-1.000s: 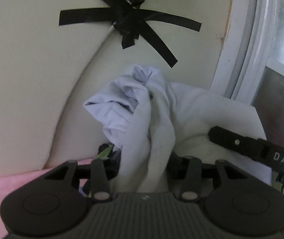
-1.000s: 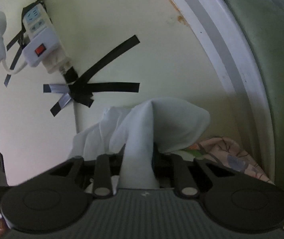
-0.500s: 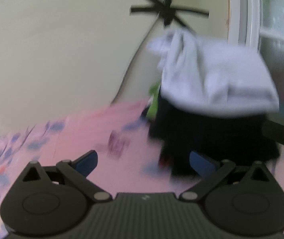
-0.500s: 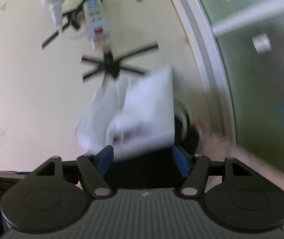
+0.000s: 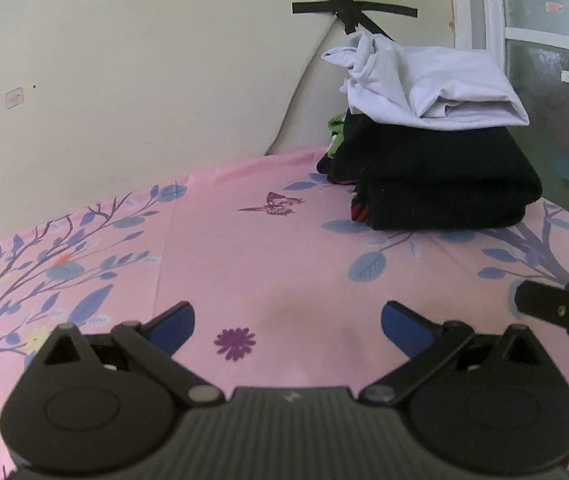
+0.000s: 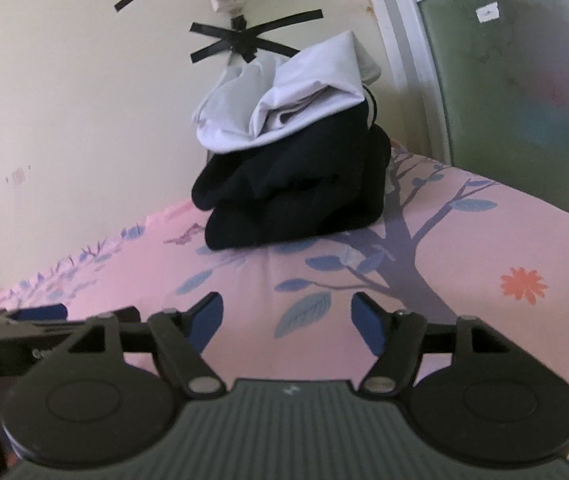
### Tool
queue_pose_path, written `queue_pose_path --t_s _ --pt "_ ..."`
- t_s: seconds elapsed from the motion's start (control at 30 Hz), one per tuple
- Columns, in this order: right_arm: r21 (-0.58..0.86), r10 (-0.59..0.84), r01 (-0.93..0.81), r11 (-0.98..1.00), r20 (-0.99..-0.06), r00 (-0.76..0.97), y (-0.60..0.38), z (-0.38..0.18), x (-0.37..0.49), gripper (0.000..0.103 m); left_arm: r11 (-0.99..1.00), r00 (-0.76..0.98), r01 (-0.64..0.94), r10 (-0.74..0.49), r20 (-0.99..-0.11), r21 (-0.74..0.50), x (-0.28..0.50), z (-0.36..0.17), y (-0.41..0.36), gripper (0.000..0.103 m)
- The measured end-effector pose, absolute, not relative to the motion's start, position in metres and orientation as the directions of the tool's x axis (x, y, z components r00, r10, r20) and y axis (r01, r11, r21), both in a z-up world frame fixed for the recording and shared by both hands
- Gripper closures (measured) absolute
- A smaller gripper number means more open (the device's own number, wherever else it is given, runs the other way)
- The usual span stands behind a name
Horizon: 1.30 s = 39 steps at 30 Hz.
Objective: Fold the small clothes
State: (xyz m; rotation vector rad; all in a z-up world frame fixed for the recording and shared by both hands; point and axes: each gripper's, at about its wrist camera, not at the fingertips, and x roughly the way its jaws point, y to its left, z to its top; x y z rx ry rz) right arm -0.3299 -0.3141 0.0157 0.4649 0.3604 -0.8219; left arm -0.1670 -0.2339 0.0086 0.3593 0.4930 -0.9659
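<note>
— Pink floral bedsheet ran up to a cream wall, taped cable above, frosted window at the right. Where did the clothes sit?

— Stacked in the far corner: a white garment lay on top of a folded black one, well apart from both tools.

— And the grippers?

— The left gripper stood spread wide with only sheet between its blue pads; the right gripper had just been opening too, nothing between its pads. Both had let go.

— Was the white piece placed well?

— Loosely, I judged. Its left end stood bunched, and in the right wrist view it overhung the black fold.

— So what would doing this step well have asked?

— Backing away clear of the stack, so no finger snagged the overhang, then perhaps flattening that bunched end before reaching for another piece.
</note>
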Motion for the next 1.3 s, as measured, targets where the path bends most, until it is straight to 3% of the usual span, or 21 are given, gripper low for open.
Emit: queue_pose_path --t_s 0.07,0.1,0.47,1.3 --pt "0.228 -0.636 0.781 0.581 -0.473 0.610 -0.311 0.018 -0.329 0.021 0.525 0.476 0.848 -0.696 -0.537 0.071 -0.168 0.009 -0.232 0.000" --pt "0.216 -0.647 0.786 0.580 -0.465 0.605 -0.308 0.019 -0.328 0.005 0.523 0.474 0.850 -0.699 -0.536 0.070 -0.168 0.009 -0.232 0.000" --pt "0.126 -0.680 0.801 0.586 -0.461 0.570 -0.299 0.021 -0.320 0.006 0.498 0.436 0.866 -0.711 -0.552 0.041 -0.165 0.008 -0.229 0.000" --pt "0.156 -0.674 0.805 0.572 -0.471 0.569 -0.284 0.020 -0.314 0.006 0.546 0.487 0.837 -0.716 -0.501 0.033 -0.160 0.026 -0.219 0.000"
